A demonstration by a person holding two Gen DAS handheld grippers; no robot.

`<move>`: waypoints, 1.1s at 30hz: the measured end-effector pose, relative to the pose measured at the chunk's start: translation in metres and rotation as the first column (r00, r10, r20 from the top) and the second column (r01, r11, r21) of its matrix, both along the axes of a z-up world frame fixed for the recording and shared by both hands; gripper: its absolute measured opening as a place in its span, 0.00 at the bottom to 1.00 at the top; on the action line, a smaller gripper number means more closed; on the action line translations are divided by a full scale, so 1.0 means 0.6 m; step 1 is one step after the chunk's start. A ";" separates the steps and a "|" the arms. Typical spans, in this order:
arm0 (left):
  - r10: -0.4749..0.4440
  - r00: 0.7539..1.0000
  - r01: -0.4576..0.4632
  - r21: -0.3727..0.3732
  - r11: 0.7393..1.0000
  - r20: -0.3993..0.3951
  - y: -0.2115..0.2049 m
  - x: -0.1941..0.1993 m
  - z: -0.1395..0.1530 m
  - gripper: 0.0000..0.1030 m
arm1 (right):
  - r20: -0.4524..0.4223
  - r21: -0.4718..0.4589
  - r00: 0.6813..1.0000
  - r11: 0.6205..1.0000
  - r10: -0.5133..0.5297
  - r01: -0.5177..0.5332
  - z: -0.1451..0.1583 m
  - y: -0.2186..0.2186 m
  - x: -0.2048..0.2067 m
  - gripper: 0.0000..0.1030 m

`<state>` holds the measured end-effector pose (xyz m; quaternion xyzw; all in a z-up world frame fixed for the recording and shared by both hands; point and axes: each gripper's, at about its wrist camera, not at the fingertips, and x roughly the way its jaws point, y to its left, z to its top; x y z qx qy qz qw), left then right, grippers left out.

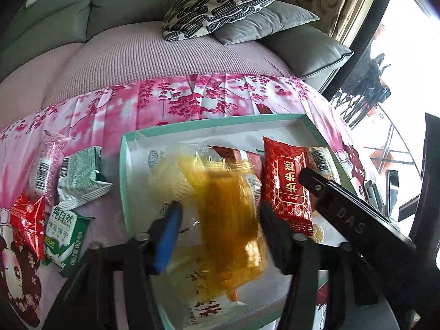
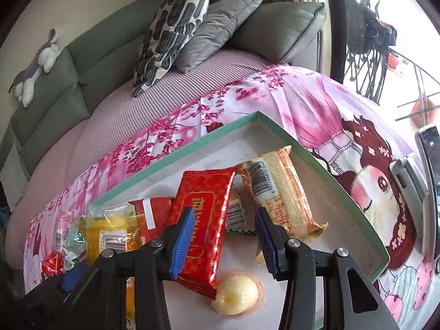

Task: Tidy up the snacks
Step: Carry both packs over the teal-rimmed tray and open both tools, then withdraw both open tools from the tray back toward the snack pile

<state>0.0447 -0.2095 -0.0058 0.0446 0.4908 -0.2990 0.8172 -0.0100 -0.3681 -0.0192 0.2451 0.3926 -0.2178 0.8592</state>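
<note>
A shallow box with a mint-green rim [image 1: 220,121] [image 2: 176,159] lies on a pink floral cloth and holds several snack packets. My left gripper [image 1: 220,214] is open over the box, with a blurred yellow-orange packet [image 1: 231,220] between its fingers. My right gripper [image 2: 224,228] is open just above a red packet with gold print [image 2: 203,220] [image 1: 286,184]. A cream packet with a barcode [image 2: 277,192] and a round yellow jelly cup [image 2: 236,297] lie in the box near it. The right gripper's black finger [image 1: 343,206] shows in the left wrist view.
Loose packets lie on the cloth left of the box: pink [image 1: 46,165], green-and-white [image 1: 82,176], another green one [image 1: 66,236] and red [image 1: 27,220]. Patterned [image 1: 228,2] and grey pillows sit on the sofa behind. A phone [image 2: 429,165] lies at the right.
</note>
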 end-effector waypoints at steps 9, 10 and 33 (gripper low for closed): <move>0.105 0.994 -0.106 0.079 0.991 0.023 0.046 0.007 0.038 0.74 | -0.121 -0.024 0.992 0.999 0.022 -0.025 0.004 0.020 -0.022 0.55; 0.122 0.992 -0.124 0.088 0.988 0.024 0.054 0.009 0.038 0.74 | -0.125 -0.028 0.992 0.999 0.027 -0.031 0.004 0.024 -0.024 0.57; 0.468 0.883 -0.465 0.225 0.856 0.040 0.251 0.037 0.009 0.91 | -0.085 -0.109 0.963 0.958 0.256 -0.265 0.028 0.173 -0.007 0.99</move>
